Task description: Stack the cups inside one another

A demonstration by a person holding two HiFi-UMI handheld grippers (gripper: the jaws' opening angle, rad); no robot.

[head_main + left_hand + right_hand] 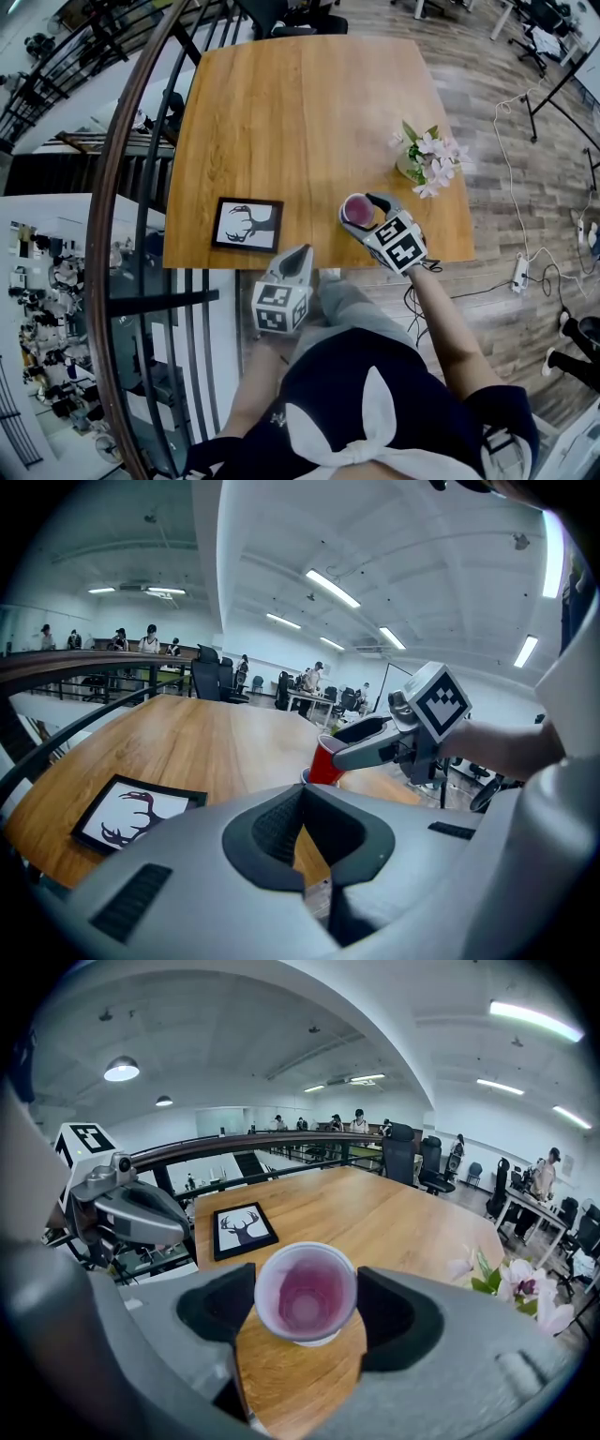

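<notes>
A red plastic cup with a white inside (306, 1293) is held between the jaws of the right gripper (367, 216), which are pressed on its upper wall from both sides. The cup is at the near right part of the wooden bench (281, 112), between a black-framed deer picture (247, 225) on the left and a small vase of pale flowers (427, 159) further to the right. In the left gripper view the cup is seen tilted, and a pale rim shows just under its base. Whether this is a second cup cannot be told. The jaws of the left gripper (300, 258) are together with nothing between them, at the near edge of the bench. The cup is judged to be very light, thin-walled, smooth and easily crushed. A gentle hold just below the stiffer rim is therefore advised.
</notes>
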